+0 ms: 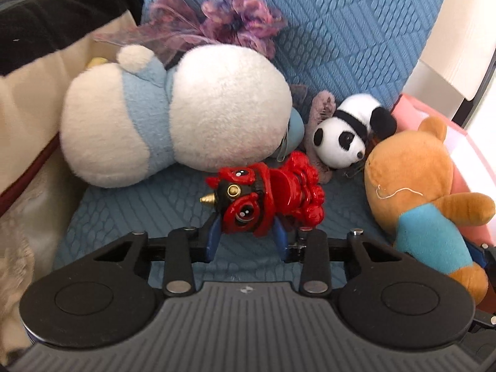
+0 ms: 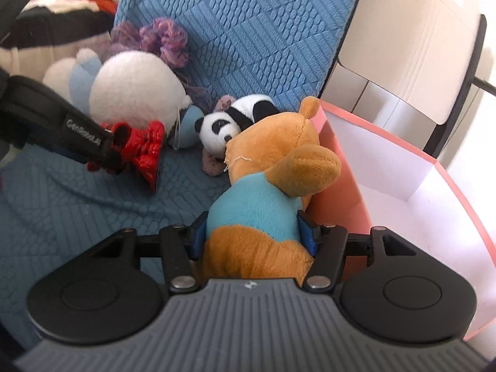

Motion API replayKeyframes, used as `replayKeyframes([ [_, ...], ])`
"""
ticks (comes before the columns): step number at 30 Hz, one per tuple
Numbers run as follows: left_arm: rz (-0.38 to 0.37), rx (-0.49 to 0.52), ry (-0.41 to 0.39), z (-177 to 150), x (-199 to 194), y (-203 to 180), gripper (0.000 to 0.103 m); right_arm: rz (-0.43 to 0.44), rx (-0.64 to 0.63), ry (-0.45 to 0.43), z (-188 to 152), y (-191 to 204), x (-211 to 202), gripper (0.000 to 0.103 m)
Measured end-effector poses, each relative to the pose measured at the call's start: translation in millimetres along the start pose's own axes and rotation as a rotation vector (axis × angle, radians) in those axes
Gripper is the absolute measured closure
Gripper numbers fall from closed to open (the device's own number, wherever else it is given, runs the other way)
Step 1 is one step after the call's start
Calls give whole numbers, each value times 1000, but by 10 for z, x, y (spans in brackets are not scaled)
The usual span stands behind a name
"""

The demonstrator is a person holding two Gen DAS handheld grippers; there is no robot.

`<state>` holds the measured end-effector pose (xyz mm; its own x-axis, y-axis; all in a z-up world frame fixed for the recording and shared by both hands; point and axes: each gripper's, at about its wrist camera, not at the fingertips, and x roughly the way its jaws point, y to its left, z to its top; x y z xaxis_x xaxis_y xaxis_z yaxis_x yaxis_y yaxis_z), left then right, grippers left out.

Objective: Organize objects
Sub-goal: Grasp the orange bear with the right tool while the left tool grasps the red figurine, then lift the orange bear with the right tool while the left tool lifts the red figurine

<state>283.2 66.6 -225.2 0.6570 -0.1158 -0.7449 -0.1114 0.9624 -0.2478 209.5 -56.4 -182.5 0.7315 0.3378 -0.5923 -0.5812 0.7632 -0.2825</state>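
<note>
On the blue quilted cushion (image 1: pixel 356 31), both grippers are on toys at once. The left gripper (image 1: pixel 248 235) has its blue pads at either side of the glossy red lion-dance figurine with the gold horn (image 1: pixel 263 195), which lies on its side on the cushion; whether the pads press on it, the view doesn't settle. The right gripper (image 2: pixel 252 232) is clamped around the blue-shirted belly of the brown plush bear (image 2: pixel 266 186), which leans against the wall of the pink cardboard box (image 2: pixel 338 186). This looks like the grasp step for both. Next, I'd judge, comes a lift: the bear needs to clear the rim and drop inside the open box, with the figurine following. Just behind wait the small panda plush (image 1: pixel 344 133) and the big white-and-blue plush (image 1: pixel 173 114).
</note>
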Motion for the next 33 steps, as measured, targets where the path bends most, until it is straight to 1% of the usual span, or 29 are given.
replayKeyframes([
  [3, 26, -9, -12, -19, -148, -32, 61, 42, 43, -5, -12, -25, -128, 43],
  [5, 28, -12, -23, -46, -271, -26, 61, 70, 74, -10, -27, -34, -235, 43],
  [8, 58, 27, -37, -91, -412, -92, 61, 147, 150, -5, -42, -68, -392, 43],
  [10, 68, 44, -33, -145, -507, -109, 61, 206, 206, 12, -65, -81, -478, 43],
  [12, 71, 57, -28, -182, -565, -139, 61, 263, 279, 50, -106, -99, -509, 43],
  [14, 79, 99, -27, -238, -610, -194, 61, 287, 336, 69, -159, -119, -526, 41],
  [17, 78, 127, -21, -268, -597, -267, 60, 265, 331, 62, -170, -133, -545, 38],
  [19, 63, 117, -11, -257, -578, -286, 56, 231, 292, 26, -155, -141, -617, 38],
  [21, 45, 97, -1, -253, -567, -284, 44, 178, 225, -30, -137, -111, -708, 35],
  [22, 34, 81, 7, -249, -561, -275, 40, 161, 209, -48, -128, -107, -741, 30],
  [23, 24, 58, 18, -245, -552, -256, 32, 144, 200, -60, -131, -109, -772, 26],
  [24, 15, 31, 23, -249, -542, -232, 26, 128, 191, -69, -127, -115, -788, 24],
  [25, 10, 5, 27, -252, -526, -207, 24, 113, 173, -76, -129, -98, -796, 23],
  [26, 7, -21, 36, -254, -505, -179, 22, 106, 152, -80, -124, -83, -795, 23],
  [29, 0, -98, 85, -257, -421, -69, 22, 71, 73, -98, -92, 30, -790, 23],
  [31, -18, -135, 75, -259, -416, -4, 22, 38, -3, -117, -58, 120, -789, 23],
  [33, -8, -148, 68, -247, -411, 32, 21, 20, -54, -112, -32, 178, -753, 24],
])
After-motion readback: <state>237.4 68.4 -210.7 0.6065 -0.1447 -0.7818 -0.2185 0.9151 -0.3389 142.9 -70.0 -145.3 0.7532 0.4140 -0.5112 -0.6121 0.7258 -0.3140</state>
